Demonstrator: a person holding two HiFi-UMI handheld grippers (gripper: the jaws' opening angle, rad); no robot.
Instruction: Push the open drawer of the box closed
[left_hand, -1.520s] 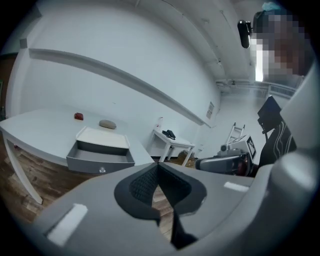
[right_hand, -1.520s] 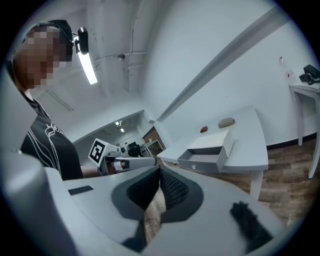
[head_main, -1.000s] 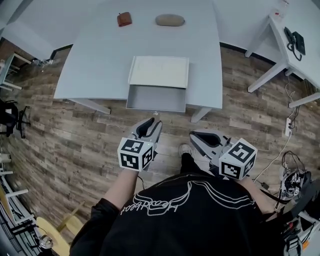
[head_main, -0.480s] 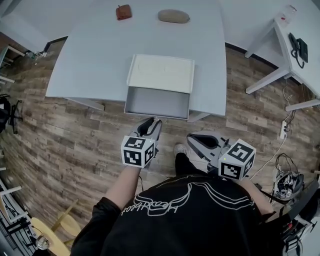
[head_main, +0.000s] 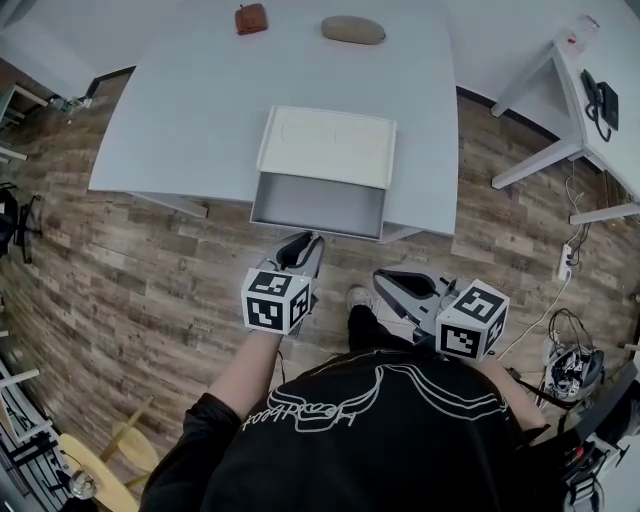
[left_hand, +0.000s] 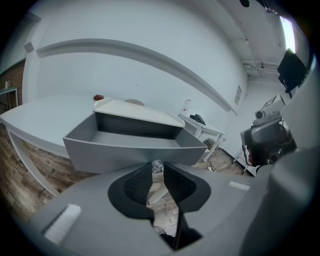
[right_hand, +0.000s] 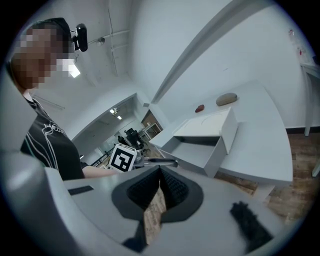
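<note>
A white box (head_main: 326, 146) sits at the near edge of the grey table (head_main: 180, 110), its grey drawer (head_main: 318, 205) pulled out towards me and empty. My left gripper (head_main: 303, 245) points at the drawer front, its tips just short of it. In the left gripper view the jaws (left_hand: 158, 173) are closing, a narrow gap still between the pads, and the small clear drawer knob (left_hand: 157, 165) shows just beyond them, not gripped. My right gripper (head_main: 388, 279) hangs lower right, away from the drawer, shut on nothing. The right gripper view shows the open drawer (right_hand: 197, 150) from the side.
At the table's far edge lie a red-brown object (head_main: 251, 18) and a grey oval stone-like thing (head_main: 353, 29). A white side table (head_main: 575, 70) with a phone (head_main: 600, 98) stands at the right. Cables (head_main: 570, 370) lie on the wooden floor. My shoe (head_main: 357, 297) is under the grippers.
The table, box and drawer have drawn nearer to me. The left gripper's tips now sit closer to the drawer front. The right gripper has kept its place.
</note>
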